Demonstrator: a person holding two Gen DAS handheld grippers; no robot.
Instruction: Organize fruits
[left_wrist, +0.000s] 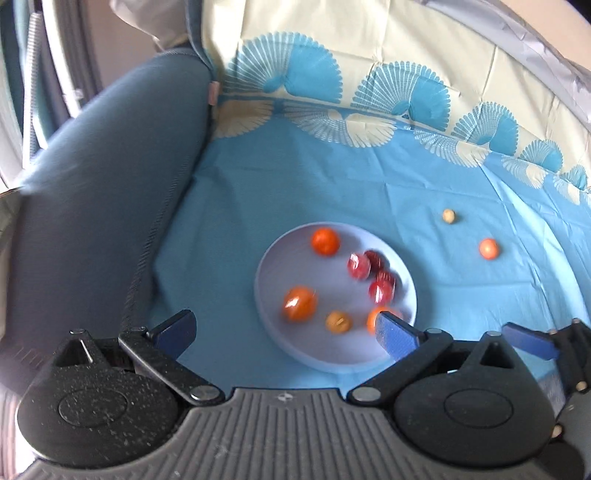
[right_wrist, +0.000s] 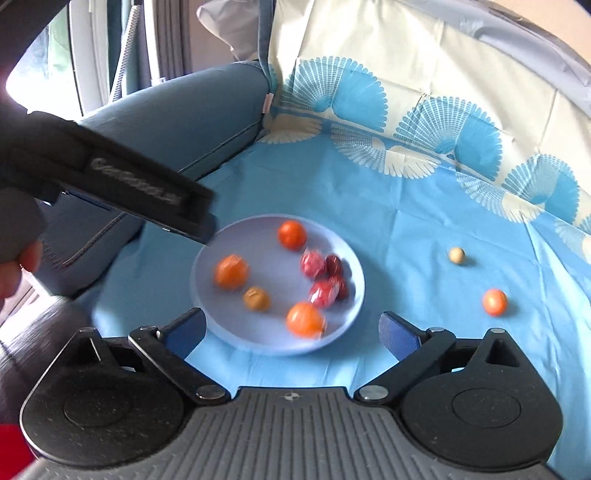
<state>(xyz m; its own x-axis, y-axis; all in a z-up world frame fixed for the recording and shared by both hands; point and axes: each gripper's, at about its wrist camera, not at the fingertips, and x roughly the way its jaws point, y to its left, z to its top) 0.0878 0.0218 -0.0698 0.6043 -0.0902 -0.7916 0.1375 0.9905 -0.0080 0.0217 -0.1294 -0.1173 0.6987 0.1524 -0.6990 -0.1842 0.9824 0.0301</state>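
left gripper (left_wrist: 284, 328): spread wide, empty, over plate's near rim | right gripper (right_wrist: 293, 330): spread wide, empty | plate (right_wrist: 218, 254): on blue cloth (right_wrist: 406, 229), holds orange, red, tan fruits | orange fruit (right_wrist: 495, 302), pale ball (right_wrist: 457, 255): on cloth right of plate

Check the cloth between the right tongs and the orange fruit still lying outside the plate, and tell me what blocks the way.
Nothing visible does. The right tongs are open over the plate's near edge, and the loose orange fruit lies on bare blue cloth to their right. The pale small fruit sits farther back, off that line.
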